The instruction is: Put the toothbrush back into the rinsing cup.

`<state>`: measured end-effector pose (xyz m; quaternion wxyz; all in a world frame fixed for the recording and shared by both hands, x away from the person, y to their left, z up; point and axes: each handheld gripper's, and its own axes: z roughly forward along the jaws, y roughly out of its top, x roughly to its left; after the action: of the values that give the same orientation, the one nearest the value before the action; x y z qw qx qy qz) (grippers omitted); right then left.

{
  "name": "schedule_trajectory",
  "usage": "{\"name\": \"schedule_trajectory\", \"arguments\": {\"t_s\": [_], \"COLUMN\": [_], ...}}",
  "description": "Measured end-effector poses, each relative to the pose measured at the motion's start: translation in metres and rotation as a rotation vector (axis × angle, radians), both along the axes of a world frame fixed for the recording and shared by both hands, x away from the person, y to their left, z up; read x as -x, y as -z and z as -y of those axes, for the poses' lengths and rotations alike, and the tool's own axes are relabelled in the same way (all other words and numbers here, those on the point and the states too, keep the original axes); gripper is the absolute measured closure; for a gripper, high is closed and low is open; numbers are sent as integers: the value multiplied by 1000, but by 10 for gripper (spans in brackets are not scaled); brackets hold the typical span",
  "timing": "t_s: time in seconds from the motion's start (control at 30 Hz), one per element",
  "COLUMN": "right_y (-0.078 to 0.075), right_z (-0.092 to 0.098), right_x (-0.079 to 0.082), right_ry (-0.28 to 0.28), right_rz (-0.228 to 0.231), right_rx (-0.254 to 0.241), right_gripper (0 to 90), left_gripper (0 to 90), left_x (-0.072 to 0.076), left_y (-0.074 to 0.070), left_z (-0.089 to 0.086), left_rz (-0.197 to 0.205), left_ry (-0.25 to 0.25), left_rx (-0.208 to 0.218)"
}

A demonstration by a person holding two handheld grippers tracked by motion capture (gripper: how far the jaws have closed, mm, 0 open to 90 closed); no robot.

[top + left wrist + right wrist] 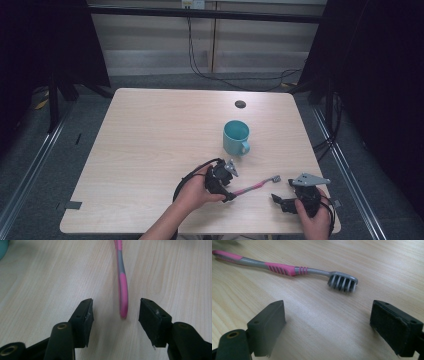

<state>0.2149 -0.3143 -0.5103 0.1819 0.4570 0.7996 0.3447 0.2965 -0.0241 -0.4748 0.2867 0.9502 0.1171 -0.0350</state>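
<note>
A pink and grey toothbrush [255,186] lies flat on the wooden table [150,150] near its front edge, bristle head to the right. My left gripper [229,196] is open at the handle's end. In the left gripper view the pink handle tip [123,287] lies between the two open jaws of the left gripper [116,311], touching neither. My right gripper [278,200] is open near the front right corner. In the right gripper view the toothbrush [287,268] lies crosswise beyond the right gripper [328,317], its bristle head [343,281] facing down on the wood.
A teal mug [236,137] stands upright behind the toothbrush, handle toward the front; its edge shows in the left gripper view [2,250]. A small dark round cap [240,104] sits in the tabletop farther back. Cables run across the floor beyond the table.
</note>
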Motion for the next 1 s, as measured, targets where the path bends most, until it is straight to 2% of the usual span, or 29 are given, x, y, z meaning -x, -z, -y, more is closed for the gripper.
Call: {"name": "schedule_trajectory", "arguments": {"t_s": [0.23,0.37,0.43,0.47,0.57,0.7,0.77,0.87,0.93,1.0], "right_y": [0,0,0,0,0,0,0,0,0,0], "right_z": [0,0,0,0,0,0,0,0,0,0], "right_x": [0,0,0,0,0,0,0,0,0,0], "right_ry": [0,0,0,0,0,0,0,0,0,0], "right_rz": [0,0,0,0,0,0,0,0,0,0], "right_rx": [0,0,0,0,0,0,-1,0,-1,-1], "right_gripper": [123,123,124,123,123,123,123,124,123,123], "left_gripper": [485,503,510,516,536,577,632,669,710,731], "left_x": [0,0,0,1,1,0,0,1,2,2], "left_y": [-1,-2,-3,-3,-4,-5,-5,-4,-3,-2], "left_z": [10,14,18,19,22,25,25,29,31,32], "left_rz": [1,-5,1,-5,-2,-3,3,-4,-23,-20], "left_ry": [9,8,28,15,28,19,18,11,15,23], "left_rx": [-29,-31,-43,-45,-59,-74,-78,-86,-91,-104]}}
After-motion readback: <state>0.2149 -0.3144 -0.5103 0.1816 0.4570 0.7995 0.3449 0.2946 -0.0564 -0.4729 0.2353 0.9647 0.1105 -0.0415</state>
